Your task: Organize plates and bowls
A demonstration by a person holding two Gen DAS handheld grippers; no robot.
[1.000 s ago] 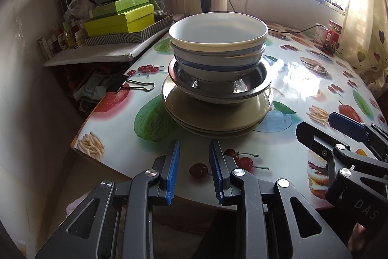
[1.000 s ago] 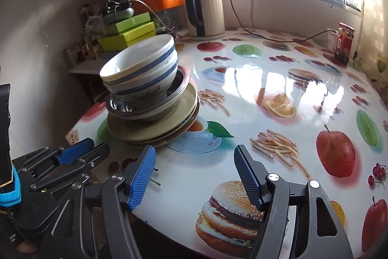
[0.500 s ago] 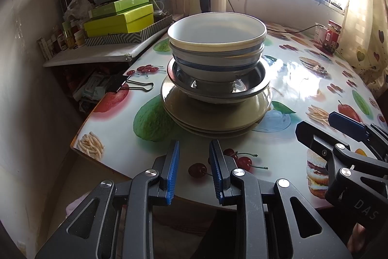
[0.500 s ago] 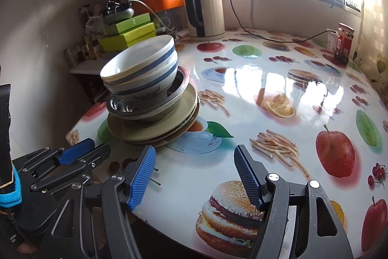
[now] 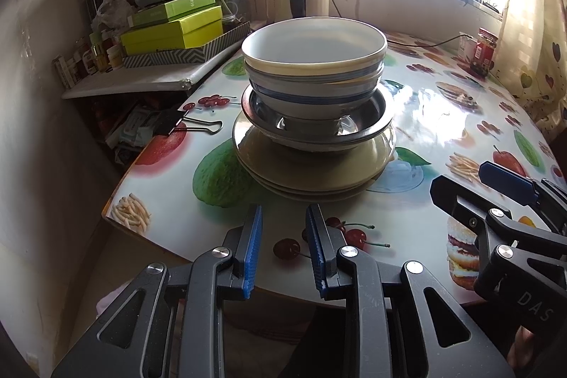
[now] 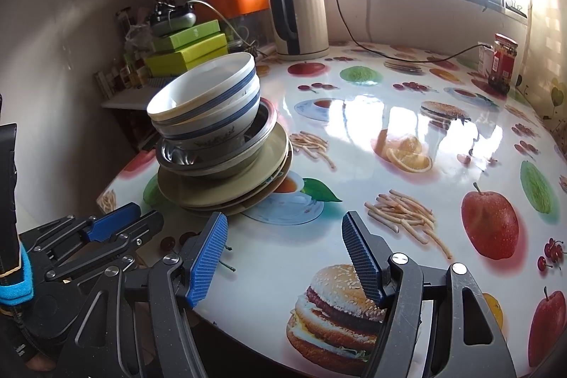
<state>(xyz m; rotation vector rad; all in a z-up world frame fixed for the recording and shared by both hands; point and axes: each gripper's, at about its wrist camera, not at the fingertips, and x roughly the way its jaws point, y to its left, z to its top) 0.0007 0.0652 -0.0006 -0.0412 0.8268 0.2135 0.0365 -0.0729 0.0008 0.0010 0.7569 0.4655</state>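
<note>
Left gripper narrowly open, empty, just short of dish stack on table. Right gripper wider open, empty, right of stack. Bowls atop plates, near table's left edge.

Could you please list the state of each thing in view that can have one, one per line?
Left gripper: open, holding nothing.
Right gripper: open wide, holding nothing.
Top bowl: upright, empty, nested in a second bowl.
Steel bowl: upright, under the bowls, on the plates.
Plates: stacked on the table.
Jar: upright, lid on.
Binder clip: lying flat.
</note>
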